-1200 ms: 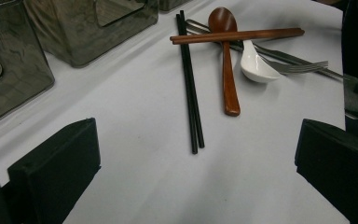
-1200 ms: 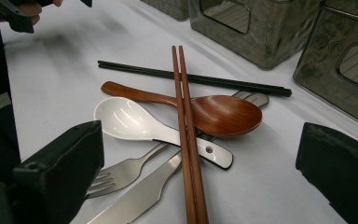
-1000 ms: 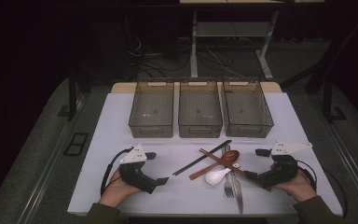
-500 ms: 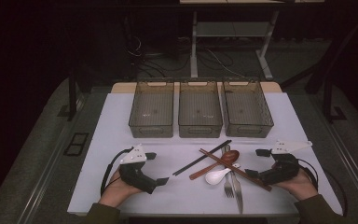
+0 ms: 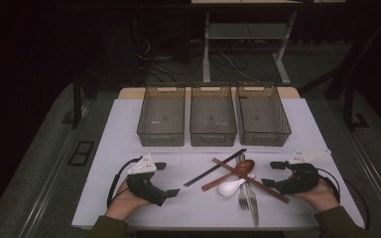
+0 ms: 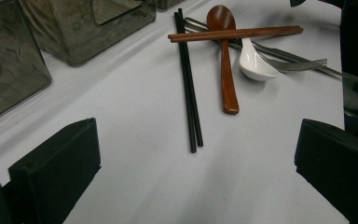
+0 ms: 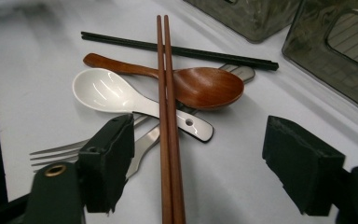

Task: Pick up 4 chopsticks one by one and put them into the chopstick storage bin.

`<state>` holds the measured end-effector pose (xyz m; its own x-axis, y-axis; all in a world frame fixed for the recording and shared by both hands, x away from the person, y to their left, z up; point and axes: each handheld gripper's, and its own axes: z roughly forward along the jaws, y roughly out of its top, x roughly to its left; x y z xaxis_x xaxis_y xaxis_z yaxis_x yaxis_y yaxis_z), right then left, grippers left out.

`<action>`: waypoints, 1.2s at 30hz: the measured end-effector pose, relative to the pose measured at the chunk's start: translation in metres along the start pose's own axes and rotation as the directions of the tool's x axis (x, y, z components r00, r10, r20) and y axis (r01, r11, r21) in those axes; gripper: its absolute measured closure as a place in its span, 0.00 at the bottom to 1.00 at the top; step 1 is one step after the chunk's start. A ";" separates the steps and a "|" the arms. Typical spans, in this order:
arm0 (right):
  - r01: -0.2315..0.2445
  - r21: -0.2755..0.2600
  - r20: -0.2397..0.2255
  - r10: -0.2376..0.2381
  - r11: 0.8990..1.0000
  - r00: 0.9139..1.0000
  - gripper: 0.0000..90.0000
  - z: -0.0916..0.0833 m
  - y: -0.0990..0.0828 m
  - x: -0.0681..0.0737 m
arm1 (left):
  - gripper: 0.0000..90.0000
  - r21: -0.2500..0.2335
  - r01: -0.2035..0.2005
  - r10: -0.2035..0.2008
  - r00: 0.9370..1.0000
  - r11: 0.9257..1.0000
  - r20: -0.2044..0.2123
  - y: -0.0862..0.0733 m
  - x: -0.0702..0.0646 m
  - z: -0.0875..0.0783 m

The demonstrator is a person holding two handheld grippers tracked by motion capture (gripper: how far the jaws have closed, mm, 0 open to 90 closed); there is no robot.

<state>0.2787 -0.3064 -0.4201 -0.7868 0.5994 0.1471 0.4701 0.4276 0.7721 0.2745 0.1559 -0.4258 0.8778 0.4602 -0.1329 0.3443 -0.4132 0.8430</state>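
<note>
Right gripper (image 7: 198, 163) narrowing around the brown chopsticks (image 7: 168, 135)

Its jaws have just been closing, not yet pinching the pair between them on the near-right cutlery pile; left gripper (image 6: 196, 158) waits wide open, empty.

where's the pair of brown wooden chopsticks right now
In the high view the pair of brown wooden chopsticks lies near the table's front right, across the brown wooden spoon and white ceramic spoon, its near end between the right gripper's open jaws.
</note>
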 end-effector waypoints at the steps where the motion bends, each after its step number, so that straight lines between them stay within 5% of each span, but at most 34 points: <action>1: 0.000 0.009 -0.003 0.000 1.000 1.000 0.34 0.000 -0.001 -0.001 | 0.00 0.001 -0.001 0.001 1.000 1.000 0.000 0.000 0.000 0.000; 23: 0.036 0.085 -0.037 -0.033 0.996 0.999 0.72 0.003 -0.003 0.000 | 0.01 0.008 0.000 0.000 1.000 1.000 0.004 -0.001 0.001 0.000; 36: 0.065 0.126 -0.070 -0.057 0.990 0.996 0.84 0.007 -0.003 0.004 | 0.01 0.009 0.002 -0.002 1.000 1.000 0.003 -0.002 0.001 0.001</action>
<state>0.2767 -0.3011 -0.4261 -0.8381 0.5255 0.1461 0.4646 0.5475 0.6959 0.2749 0.1562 -0.4279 0.8782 0.4585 -0.1359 0.3487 -0.4193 0.8382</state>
